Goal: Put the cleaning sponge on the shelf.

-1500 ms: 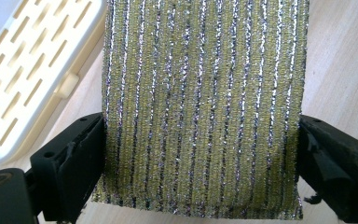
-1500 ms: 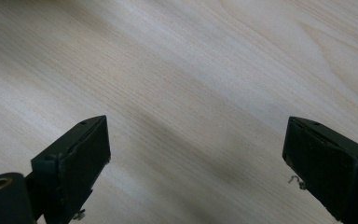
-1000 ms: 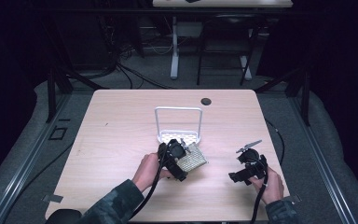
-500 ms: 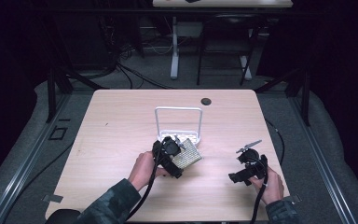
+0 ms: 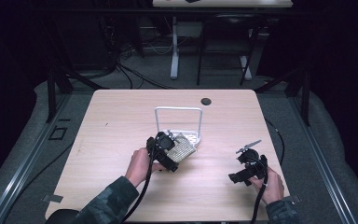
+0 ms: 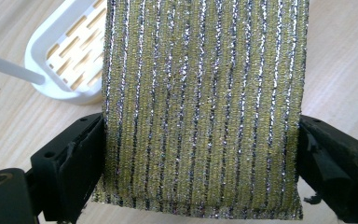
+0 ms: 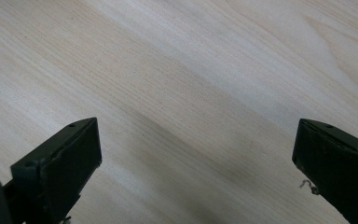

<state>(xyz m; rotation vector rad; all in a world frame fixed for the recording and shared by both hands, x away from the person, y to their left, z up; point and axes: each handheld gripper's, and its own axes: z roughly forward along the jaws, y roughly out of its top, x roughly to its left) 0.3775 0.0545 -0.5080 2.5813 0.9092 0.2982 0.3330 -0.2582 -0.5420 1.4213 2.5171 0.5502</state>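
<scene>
Left gripper view has the fingers [image 6: 77, 163] clamped on a glittery sponge [image 6: 203, 107], long side running straight ahead toward the white rack [image 6: 63, 60] just up-left. The left gripper [image 5: 168, 151] is way closer to it; the right gripper [image 5: 248, 167] idles with fingers spread over bare tabletop [image 7: 191, 84].

Wooden table [image 5: 121, 121] with white rack [image 5: 186, 135]

A rough, glittery woven sponge [image 6: 200, 107], a glossy white plastic rack [image 6: 65, 60], a matt wooden table [image 7: 191, 93].
</scene>
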